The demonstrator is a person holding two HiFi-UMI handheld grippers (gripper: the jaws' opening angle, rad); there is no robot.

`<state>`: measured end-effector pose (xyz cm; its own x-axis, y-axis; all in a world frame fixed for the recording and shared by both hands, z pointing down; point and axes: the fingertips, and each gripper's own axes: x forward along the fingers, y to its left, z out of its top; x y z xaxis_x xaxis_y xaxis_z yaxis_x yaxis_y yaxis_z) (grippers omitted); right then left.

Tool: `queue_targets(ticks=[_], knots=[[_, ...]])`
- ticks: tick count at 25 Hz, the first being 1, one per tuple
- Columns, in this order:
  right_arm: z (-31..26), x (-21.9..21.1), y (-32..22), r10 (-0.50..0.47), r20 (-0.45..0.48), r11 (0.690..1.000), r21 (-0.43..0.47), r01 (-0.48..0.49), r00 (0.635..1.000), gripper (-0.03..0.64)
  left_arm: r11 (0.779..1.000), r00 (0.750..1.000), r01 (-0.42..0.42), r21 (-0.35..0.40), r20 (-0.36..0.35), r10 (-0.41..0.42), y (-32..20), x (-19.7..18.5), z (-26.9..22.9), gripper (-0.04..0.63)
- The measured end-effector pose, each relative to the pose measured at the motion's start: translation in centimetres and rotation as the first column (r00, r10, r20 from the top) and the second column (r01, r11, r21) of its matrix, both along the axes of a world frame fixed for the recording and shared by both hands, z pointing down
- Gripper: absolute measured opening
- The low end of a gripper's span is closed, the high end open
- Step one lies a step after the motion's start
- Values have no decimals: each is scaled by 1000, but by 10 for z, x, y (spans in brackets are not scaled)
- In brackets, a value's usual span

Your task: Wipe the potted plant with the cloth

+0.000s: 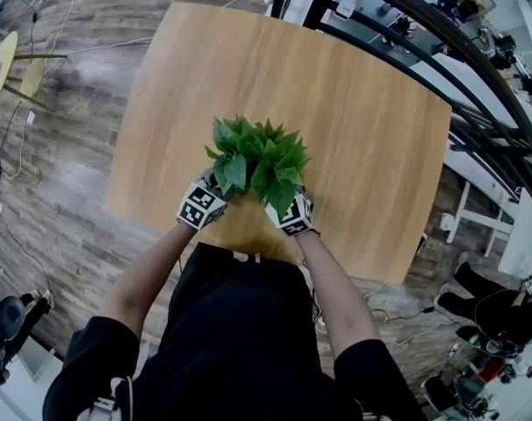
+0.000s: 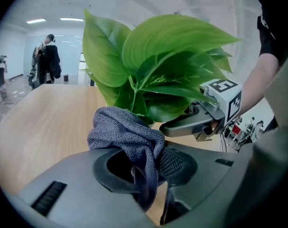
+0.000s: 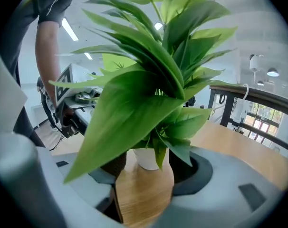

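**Item: potted plant (image 1: 257,160).** Stands on the wooden table (image 1: 363,121), near the edge closest to the person and about midway along it. It is upright, with its long axis vertical. The broad green leaves fan up and outward on all sides and hide the pot in the head view. In the right gripper view the white pot (image 3: 146,158) shows below the foliage, base flat on the wood.

**Item: cloth (image 2: 129,137).** Grey knit, bunched. It is pinched in the left gripper (image 2: 146,167), whose jaws are closed on it. The bulk of it bulges up and forward past the jaw tips, and a narrow fold hangs down between them. The raised bunch sits just below the lowest leaves of the plant (image 2: 153,65), close against them. Whether it touches them is not clear.

**Item: left gripper (image 1: 215,189).** At the plant's left side, tip under the leaf edge. It also shows in the right gripper view, beyond the leaves (image 3: 82,99).

**Item: right gripper (image 3: 148,177).** Jaws spread wide and holding nothing. The pot stands between the two tips with bare wood showing on both sides of it, and leaves (image 3: 148,89) hang over the jaws. In the head view this gripper (image 1: 291,210) sits at the plant's right side, opposite the left one. It also shows in the left gripper view, just beyond the cloth (image 2: 201,120).
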<state>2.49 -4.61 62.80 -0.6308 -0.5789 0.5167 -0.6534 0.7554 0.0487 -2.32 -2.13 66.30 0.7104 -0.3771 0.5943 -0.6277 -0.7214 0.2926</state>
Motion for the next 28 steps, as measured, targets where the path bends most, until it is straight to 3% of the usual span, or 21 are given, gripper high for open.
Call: queue_targets(ticks=[9, 13, 15, 21, 25, 28], knots=[[5, -29, 43, -218, 35, 975, -22, 219, 975, 270, 998, 999, 41, 39, 24, -42, -17, -24, 4, 133], [11, 1, 16, -28, 41, 999, -35, 29, 999, 270, 994, 994, 101, 45, 27, -102, -28, -39, 4, 133], [15, 16, 4, 21, 17, 999, -38, -21, 1000, 270, 993, 994, 104, 46, 32, -106, -31, -40, 4, 133], [17, 1, 0, -141, -51, 990, 11, 141, 989, 272, 998, 998, 46, 33, 42, -48, -32, -27, 8, 133], [13, 1, -4, -107, -38, 994, 21, 108, 993, 270, 998, 997, 32, 45, 67, -35, -28, -26, 11, 133], [12, 2, -6, -57, -4, 998, 13, 57, 998, 270, 999, 997, -24, 34, 68, 22, -13, -14, 7, 133]])
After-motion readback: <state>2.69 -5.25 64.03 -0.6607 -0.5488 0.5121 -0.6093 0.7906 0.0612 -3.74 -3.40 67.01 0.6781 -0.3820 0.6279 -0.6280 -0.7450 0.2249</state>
